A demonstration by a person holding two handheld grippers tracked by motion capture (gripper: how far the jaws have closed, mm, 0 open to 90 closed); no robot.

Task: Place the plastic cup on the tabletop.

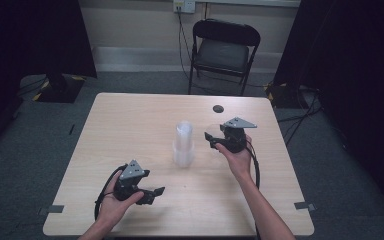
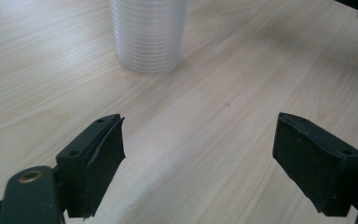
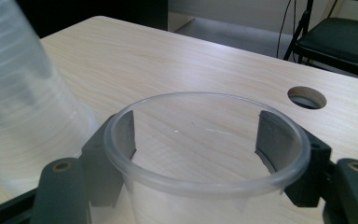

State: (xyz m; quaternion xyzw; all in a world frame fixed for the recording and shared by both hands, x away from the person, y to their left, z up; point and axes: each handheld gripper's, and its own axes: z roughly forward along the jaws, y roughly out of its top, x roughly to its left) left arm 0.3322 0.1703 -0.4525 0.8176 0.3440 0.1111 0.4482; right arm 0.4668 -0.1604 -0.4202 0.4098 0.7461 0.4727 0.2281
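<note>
A tall stack of clear plastic cups (image 1: 183, 145) stands upright at the middle of the wooden table (image 1: 130, 115). In the left gripper view the stack (image 2: 149, 35) rises ahead, a little to the left. My left gripper (image 1: 155, 194) rests low near the front left, open (image 2: 198, 140), with bare wood between its jaws. My right gripper (image 1: 211, 139) sits just right of the stack. It is shut (image 3: 198, 130) on a single clear cup (image 3: 205, 184), mouth up, with one pad on each side of the wall. The stack (image 3: 23, 102) looms close on the left of that view.
A round cable hole (image 1: 218, 108) lies in the table behind my right gripper, also seen as the hole (image 3: 306, 97) ahead. A black folding chair (image 1: 223, 52) stands beyond the far edge. Dark curtains flank the room on both sides.
</note>
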